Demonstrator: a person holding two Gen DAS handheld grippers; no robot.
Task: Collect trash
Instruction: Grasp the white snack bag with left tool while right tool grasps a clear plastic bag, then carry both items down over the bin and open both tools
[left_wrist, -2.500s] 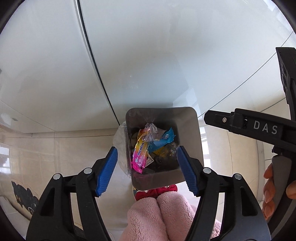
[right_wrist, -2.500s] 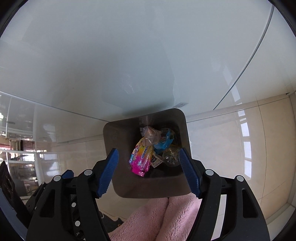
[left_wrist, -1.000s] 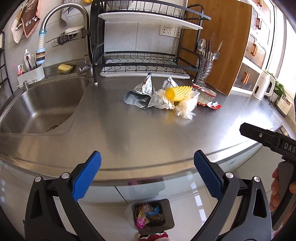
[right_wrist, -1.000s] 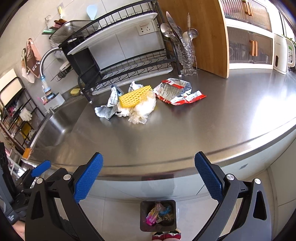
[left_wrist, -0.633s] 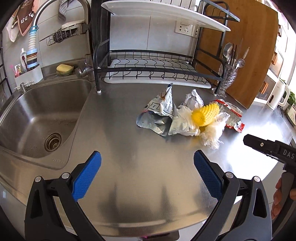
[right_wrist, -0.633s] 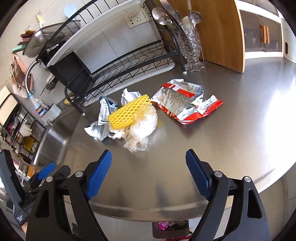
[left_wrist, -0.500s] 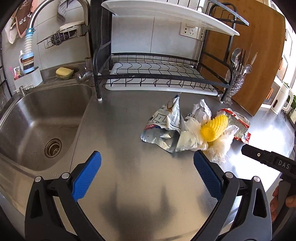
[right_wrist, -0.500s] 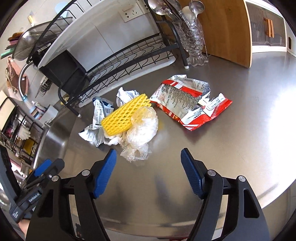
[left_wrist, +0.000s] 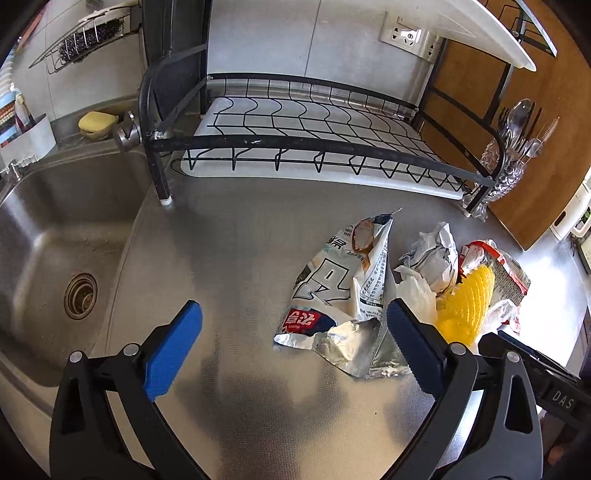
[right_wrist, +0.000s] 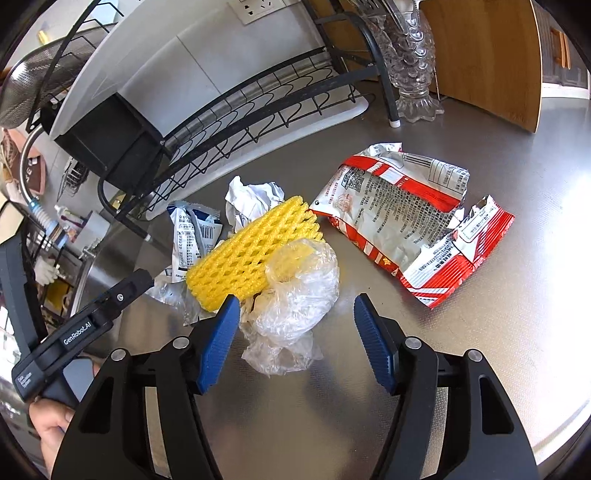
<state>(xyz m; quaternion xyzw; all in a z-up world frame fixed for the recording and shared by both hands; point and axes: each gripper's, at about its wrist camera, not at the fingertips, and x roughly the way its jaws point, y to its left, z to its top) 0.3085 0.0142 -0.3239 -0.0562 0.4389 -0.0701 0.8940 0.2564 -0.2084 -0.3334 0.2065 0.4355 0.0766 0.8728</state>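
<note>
The steel table (left_wrist: 240, 240) is filling most of both views, with the sink (left_wrist: 55, 240) sitting at its left end and a black wire dish rack (left_wrist: 314, 122) standing along the back wall. A glass cutlery holder (right_wrist: 413, 74) is standing at the rack's right end, in front of a wooden panel (right_wrist: 487, 55).

The trash is lying in a loose heap on the table in front of the rack. A torn red-and-silver snack bag (right_wrist: 406, 225) is lying flat on the right side of the heap. A white-and-silver foil wrapper (left_wrist: 343, 295) is lying on the left side, partly standing up. Between them, a yellow foam net (right_wrist: 251, 251) is resting on a crumpled clear plastic bag (right_wrist: 295, 295), and a ball of crumpled white paper (right_wrist: 251, 195) is sitting just behind the net.

The left tongs (left_wrist: 291, 343) are hovering over the table with jaws wide apart and holding nothing, the foil wrapper lying just ahead of the right-hand pad. The right tongs (right_wrist: 295, 332) are also gaping and holding nothing, the clear plastic bag lying between the two blue pads (right_wrist: 218, 343).
</note>
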